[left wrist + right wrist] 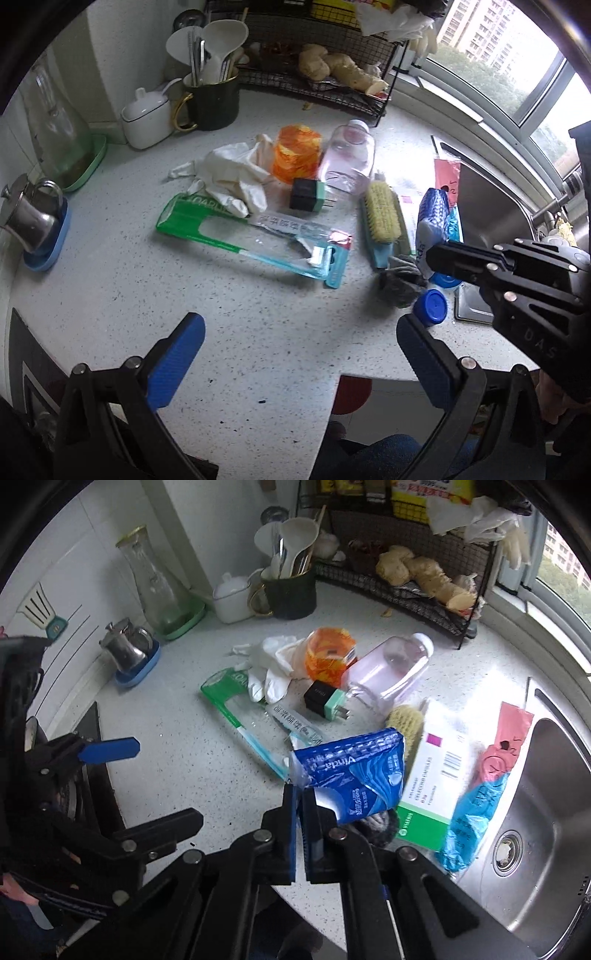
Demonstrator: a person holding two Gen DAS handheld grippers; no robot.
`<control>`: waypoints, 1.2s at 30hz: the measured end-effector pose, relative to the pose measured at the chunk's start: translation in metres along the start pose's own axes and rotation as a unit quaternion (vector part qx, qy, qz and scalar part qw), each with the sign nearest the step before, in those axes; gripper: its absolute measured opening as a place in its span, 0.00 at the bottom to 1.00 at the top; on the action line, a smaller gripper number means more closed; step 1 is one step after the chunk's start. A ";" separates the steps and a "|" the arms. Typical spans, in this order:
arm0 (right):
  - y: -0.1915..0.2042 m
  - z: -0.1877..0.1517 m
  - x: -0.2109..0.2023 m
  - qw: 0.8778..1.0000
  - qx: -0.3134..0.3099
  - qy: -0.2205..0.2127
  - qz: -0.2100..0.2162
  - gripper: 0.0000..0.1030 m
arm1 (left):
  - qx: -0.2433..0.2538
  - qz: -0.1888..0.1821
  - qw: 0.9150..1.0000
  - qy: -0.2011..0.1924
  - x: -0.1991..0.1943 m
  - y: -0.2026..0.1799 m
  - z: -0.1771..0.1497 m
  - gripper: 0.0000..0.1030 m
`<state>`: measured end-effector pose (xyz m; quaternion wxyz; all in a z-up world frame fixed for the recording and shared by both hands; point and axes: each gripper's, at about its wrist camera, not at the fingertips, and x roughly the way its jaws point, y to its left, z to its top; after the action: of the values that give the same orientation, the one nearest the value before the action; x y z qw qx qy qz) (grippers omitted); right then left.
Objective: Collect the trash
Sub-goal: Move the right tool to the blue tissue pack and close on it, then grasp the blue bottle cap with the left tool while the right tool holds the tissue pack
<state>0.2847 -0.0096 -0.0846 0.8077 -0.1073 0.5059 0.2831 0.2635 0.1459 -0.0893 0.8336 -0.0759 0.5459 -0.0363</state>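
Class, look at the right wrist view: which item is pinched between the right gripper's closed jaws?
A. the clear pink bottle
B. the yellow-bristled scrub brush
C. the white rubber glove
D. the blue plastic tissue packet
D: the right gripper has its jaws shut on a corner of the blue plastic tissue packet, lifted above the counter.

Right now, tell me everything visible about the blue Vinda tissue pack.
The blue Vinda tissue pack is a soft, glossy plastic packet printed with white lettering and wave patterns. It looks crumpled and partly emptied. The right gripper is shut on its torn clear corner, so it hangs tilted above the speckled countertop, in front of the white medicine box. In the left wrist view it sits by the sink's edge.
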 end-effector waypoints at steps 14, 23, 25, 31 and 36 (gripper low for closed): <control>-0.077 -0.053 -0.043 0.988 0.131 -0.009 -0.080 0.02 | 0.100 -0.062 0.991 0.058 0.044 -0.104 -0.004 1.00; -0.103 -0.081 -0.056 0.978 0.183 -0.006 -0.098 0.02 | 0.098 -0.074 0.986 0.116 0.100 -0.142 -0.015 0.79; -0.107 -0.084 -0.056 0.977 0.190 -0.005 -0.102 0.02 | 0.094 -0.067 0.987 0.114 0.108 -0.147 -0.014 0.79; -0.116 -0.096 -0.049 0.974 0.204 0.006 -0.098 0.02 | 0.088 -0.044 0.988 0.118 0.131 -0.153 -0.008 0.71; -0.116 -0.098 -0.046 0.975 0.201 0.010 -0.097 0.02 | 0.091 -0.040 0.988 0.119 0.144 -0.155 -0.003 0.70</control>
<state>0.2607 -0.1651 -0.1033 0.8314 0.0061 0.5474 0.0951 0.3219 -0.0279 -0.1954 0.7643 -0.0168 0.6318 -0.1280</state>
